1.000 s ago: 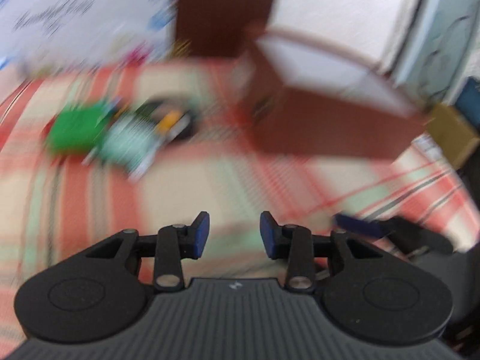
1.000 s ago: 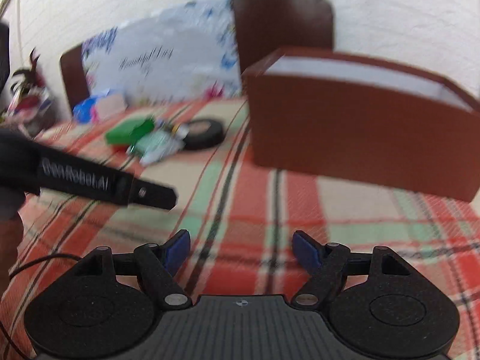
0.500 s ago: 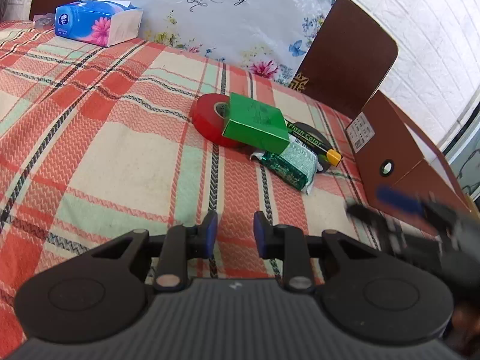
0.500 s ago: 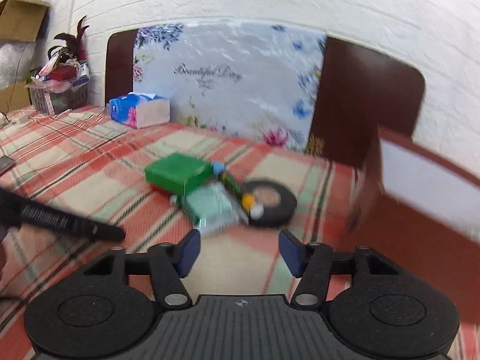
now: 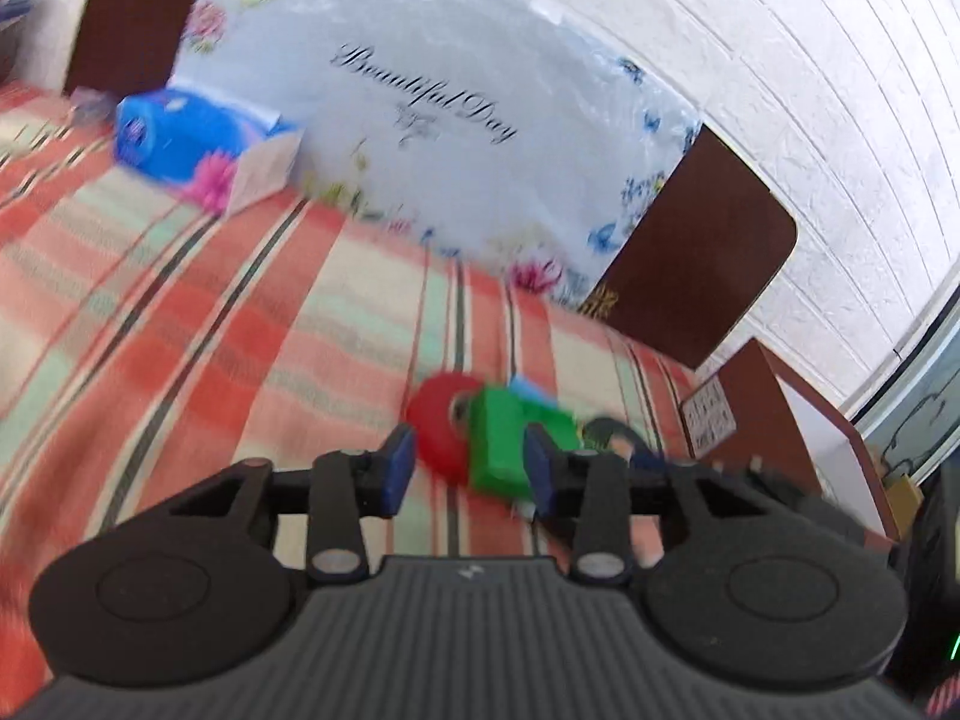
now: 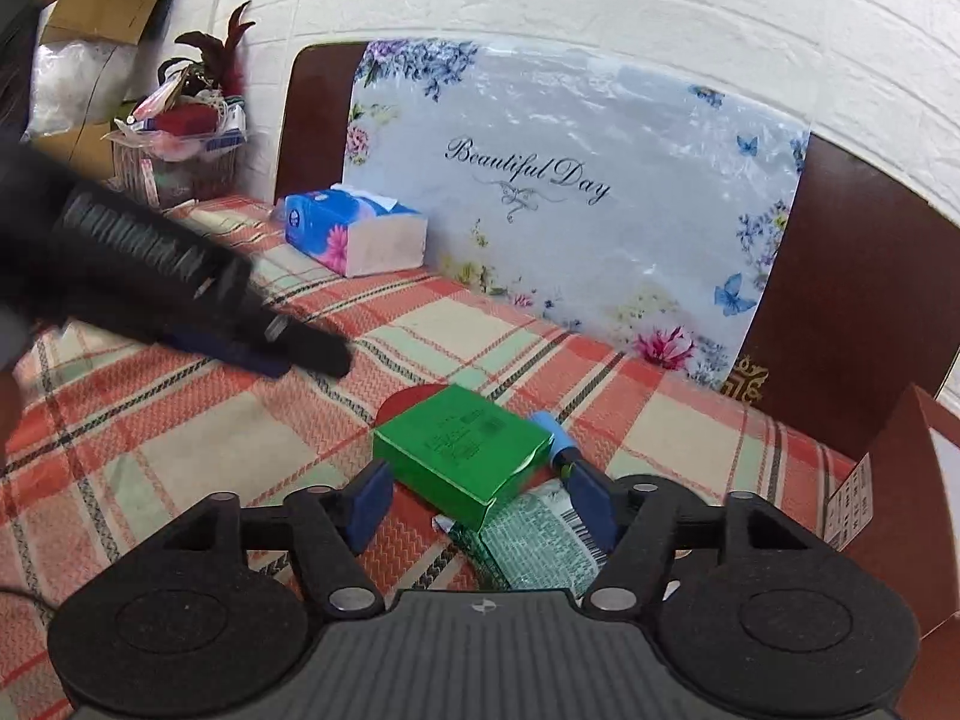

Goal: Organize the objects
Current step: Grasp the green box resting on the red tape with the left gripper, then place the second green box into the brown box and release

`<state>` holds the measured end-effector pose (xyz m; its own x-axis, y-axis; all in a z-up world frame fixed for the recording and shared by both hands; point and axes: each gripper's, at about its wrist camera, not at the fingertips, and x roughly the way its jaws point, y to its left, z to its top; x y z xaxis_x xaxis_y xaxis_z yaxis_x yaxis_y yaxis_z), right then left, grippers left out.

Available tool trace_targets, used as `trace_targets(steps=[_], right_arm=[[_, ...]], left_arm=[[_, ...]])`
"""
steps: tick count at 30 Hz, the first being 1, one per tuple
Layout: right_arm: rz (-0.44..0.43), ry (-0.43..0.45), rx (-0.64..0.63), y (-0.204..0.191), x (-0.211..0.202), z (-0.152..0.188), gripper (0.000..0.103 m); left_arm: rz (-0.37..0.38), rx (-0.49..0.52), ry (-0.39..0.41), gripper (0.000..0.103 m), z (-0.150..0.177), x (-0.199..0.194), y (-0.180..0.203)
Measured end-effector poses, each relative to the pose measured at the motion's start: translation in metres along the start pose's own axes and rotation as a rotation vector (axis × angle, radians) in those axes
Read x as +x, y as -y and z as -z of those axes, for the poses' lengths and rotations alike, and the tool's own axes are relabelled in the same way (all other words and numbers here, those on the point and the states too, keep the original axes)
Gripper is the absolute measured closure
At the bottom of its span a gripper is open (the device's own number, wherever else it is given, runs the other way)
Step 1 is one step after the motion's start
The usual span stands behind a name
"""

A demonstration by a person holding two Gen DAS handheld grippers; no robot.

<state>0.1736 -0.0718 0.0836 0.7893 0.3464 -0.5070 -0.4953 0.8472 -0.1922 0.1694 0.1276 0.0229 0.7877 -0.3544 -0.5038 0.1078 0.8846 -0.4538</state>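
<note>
Tilting down toward green box (image 6: 459, 447): right claw (image 6: 480, 504) and left claw (image 5: 467, 468), both apart, empty.

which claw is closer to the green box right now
Right. The right claw sits just short of the green box, pads open either side of its near end. The left claw hangs farther off, beyond the box's left side.

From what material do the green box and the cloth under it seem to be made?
Green box: probably thin cardboard with a glossy finish, since it has sharp folded edges, printed text and light sheen. Tablecloth: seems to be woven fabric, matte, with a visible herringbone weave in the plaid stripes.
</note>
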Motion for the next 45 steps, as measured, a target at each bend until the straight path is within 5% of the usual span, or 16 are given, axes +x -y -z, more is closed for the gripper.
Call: trace_targets(steps=[5,6,7,12,20,30,35,39,45], right_arm=[[-0.011,-0.049,-0.011,0.005,0.026,0.000,0.039],[-0.021,-0.072,0.002,0.007,0.032,0.000,0.041],[-0.036,-0.080,0.017,0.008,0.033,0.000,0.050],[-0.015,0.008,-0.002,0.002,-0.002,0.001,0.051],[0.175,0.197,-0.019,0.033,-0.074,-0.001,0.051],[0.364,0.183,0.133,0.135,-0.110,0.034,0.051],[0.401,0.156,0.179,0.172,-0.092,0.052,0.050],[0.423,0.156,0.221,0.186,-0.078,0.061,0.041],[0.436,0.239,0.247,0.175,-0.103,0.065,0.041]], left_arm=[[0.029,0.026,-0.116,0.063,-0.009,0.051,0.007],[0.043,0.013,-0.153,0.071,-0.005,0.060,0.008],[0.051,0.007,-0.155,0.071,-0.002,0.061,0.009],[0.039,0.060,-0.080,0.071,0.005,0.027,0.030],[0.154,0.163,0.007,0.071,-0.010,-0.002,0.111],[0.298,0.343,-0.054,0.071,0.009,0.053,0.242],[0.281,0.406,-0.075,0.068,0.021,0.094,0.276],[0.149,0.482,-0.095,0.063,0.033,0.131,0.288],[0.223,0.426,-0.073,0.063,0.030,0.099,0.278]])
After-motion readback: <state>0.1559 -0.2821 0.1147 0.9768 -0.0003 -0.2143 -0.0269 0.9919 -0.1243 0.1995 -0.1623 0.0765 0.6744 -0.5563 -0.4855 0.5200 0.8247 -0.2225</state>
